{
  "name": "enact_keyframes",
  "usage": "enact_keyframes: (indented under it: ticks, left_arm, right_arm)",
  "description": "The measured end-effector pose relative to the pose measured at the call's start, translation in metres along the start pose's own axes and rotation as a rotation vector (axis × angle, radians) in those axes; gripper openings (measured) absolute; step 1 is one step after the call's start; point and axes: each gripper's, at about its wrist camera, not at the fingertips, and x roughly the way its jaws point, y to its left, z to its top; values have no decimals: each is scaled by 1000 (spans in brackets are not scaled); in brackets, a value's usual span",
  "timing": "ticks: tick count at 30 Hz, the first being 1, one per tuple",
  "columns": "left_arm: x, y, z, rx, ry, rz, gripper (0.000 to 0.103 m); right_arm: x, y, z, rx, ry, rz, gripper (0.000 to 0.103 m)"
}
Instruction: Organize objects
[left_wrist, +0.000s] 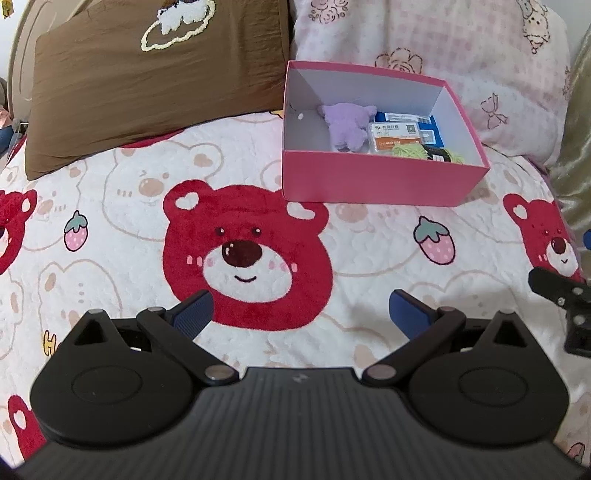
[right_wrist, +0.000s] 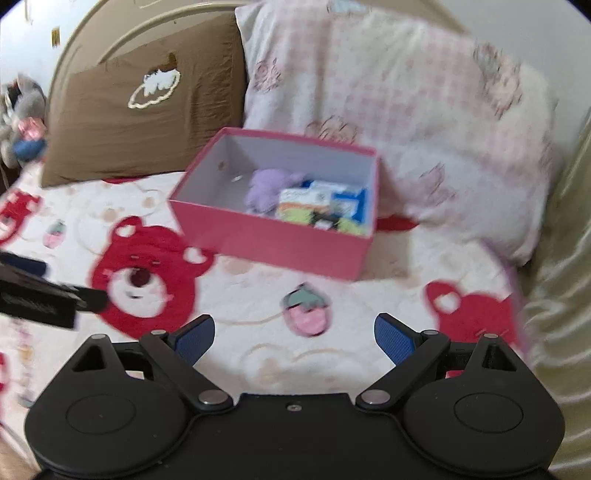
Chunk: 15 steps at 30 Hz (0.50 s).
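Ahead of both tongs, the open pink cardboard box (left_wrist: 373, 181) is sitting on the bed, gathering the purple plush toy (left_wrist: 345, 123) and packets; left tongs (left_wrist: 300, 314) and right tongs (right_wrist: 294, 338) are hanging released, empty.

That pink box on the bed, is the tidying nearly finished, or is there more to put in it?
It looks nearly or fully done. The pink box already holds a purple plush toy, a small packet, a blue pack and yellow-green yarn. Nothing is in hand: the left gripper and right gripper are both open and empty. No loose items show on the bear blanket.
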Motion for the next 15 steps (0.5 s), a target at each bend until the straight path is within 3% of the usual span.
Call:
enact_keyframes:
  ticks: [15]
  left_arm:
    - [-1,0,-2,8,6,-3,103]
  right_arm:
    - [7,2,2,30,26,19,95]
